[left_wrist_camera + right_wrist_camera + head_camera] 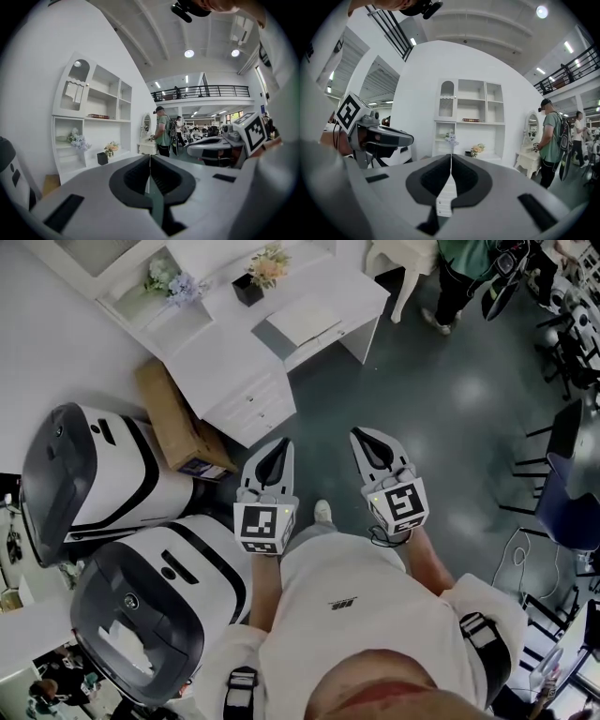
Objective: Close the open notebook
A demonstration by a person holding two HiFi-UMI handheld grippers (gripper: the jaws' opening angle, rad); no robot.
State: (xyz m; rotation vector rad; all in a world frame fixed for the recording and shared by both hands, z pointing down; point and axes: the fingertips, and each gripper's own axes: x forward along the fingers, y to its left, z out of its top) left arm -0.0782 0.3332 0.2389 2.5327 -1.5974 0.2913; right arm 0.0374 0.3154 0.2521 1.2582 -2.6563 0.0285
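A flat white thing, perhaps the open notebook [305, 320], lies on a grey mat on the white desk [349, 292] far ahead of me. It is too small to tell its pages. My left gripper [280, 443] and right gripper [362, 435] hang side by side over the dark floor, well short of the desk. Each is shut with nothing held, the jaws meeting at their tips. The left gripper [150, 157] looks toward the white shelf unit [93, 136], with the right gripper [220, 145] beside it. The right gripper [451, 156] sees the left gripper [377, 136].
Two white-and-black machines [103, 474] [159, 606] stand at my left beside a cardboard box [173, 423]. Flowers [267, 266] in a black pot sit on the desk. A person in a green shirt [551, 140] stands by a small white dressing table [527, 161]. Chairs [562, 484] line the right.
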